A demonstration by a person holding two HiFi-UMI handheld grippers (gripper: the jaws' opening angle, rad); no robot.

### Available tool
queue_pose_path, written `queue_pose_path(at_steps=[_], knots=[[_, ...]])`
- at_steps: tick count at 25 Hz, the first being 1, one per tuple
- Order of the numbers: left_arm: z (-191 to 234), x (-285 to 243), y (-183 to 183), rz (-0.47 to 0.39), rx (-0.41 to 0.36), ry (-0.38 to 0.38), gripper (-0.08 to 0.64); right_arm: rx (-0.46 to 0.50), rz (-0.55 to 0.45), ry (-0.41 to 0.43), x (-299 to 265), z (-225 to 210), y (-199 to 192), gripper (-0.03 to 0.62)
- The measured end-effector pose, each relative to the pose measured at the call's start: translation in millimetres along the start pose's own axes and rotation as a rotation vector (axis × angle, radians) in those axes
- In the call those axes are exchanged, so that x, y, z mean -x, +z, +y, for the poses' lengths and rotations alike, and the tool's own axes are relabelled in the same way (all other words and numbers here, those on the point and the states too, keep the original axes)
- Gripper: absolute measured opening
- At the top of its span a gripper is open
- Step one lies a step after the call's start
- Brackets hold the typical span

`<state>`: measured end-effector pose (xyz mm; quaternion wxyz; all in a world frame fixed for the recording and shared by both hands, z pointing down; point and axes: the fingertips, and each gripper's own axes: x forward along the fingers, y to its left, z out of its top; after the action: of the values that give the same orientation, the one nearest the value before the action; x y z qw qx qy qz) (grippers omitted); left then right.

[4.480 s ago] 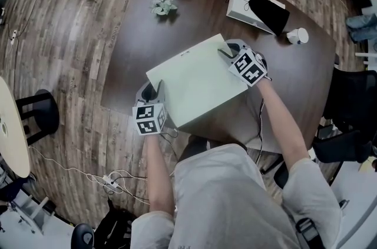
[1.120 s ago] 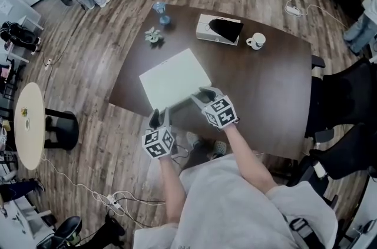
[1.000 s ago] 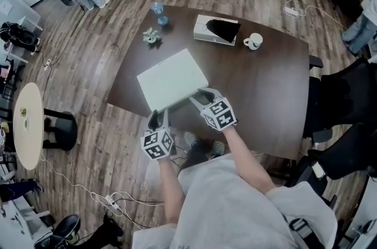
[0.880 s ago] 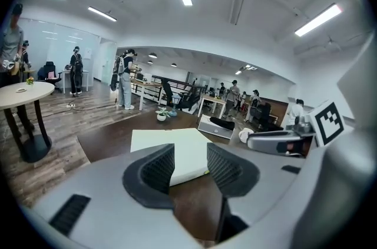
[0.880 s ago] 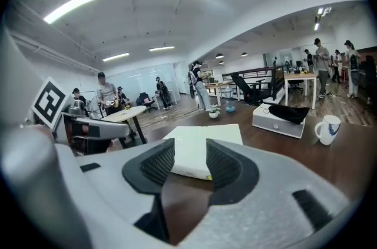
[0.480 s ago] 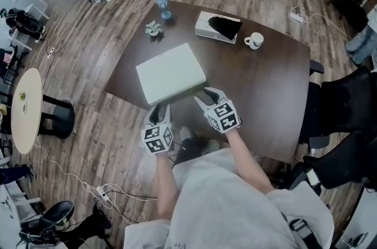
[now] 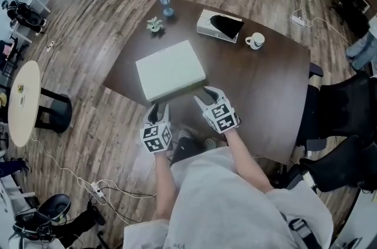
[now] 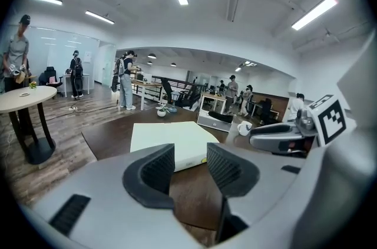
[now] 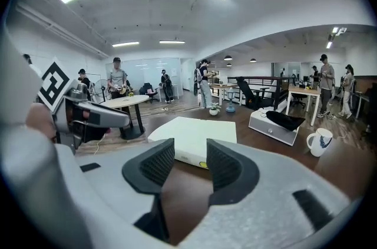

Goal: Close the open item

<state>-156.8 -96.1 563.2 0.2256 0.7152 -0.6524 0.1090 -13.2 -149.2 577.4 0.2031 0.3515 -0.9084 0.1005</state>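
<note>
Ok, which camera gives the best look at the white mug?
The right gripper view. There the white mug stands large and side-on, with its handle and a dark print on it visible. The head view shows it small and from above. The left gripper view shows it tiny and far off.

The white box (image 7: 171, 70) looks matt and smooth — the wooden table (image 7: 271, 83) glossy.

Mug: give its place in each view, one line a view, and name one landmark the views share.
Head view: mug at the table's upper right, right of the grey box.
Left gripper view: mug right of centre, past the pale case.
Right gripper view: mug at the far right, mid-height.
Shared landmark: the pale case, lying flat left of the mug in all three.
</note>
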Motion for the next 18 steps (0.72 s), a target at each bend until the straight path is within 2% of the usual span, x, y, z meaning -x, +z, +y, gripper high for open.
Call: queue_pose_path(at_steps=[8, 13, 18], knots=[[2, 4, -6, -0.003, 0.022, 0.0, 0.163, -0.004, 0.005, -0.015, 4, 0, -8, 0.172], [2, 2, -4, -0.008, 0.013, -0.008, 0.163, 0.04, 0.013, -0.029, -1, 1, -7, 0.172], [4, 3, -2, -0.011, 0.011, -0.013, 0.162, 0.034, 0.004, -0.038, -3, 2, -3, 0.17]])
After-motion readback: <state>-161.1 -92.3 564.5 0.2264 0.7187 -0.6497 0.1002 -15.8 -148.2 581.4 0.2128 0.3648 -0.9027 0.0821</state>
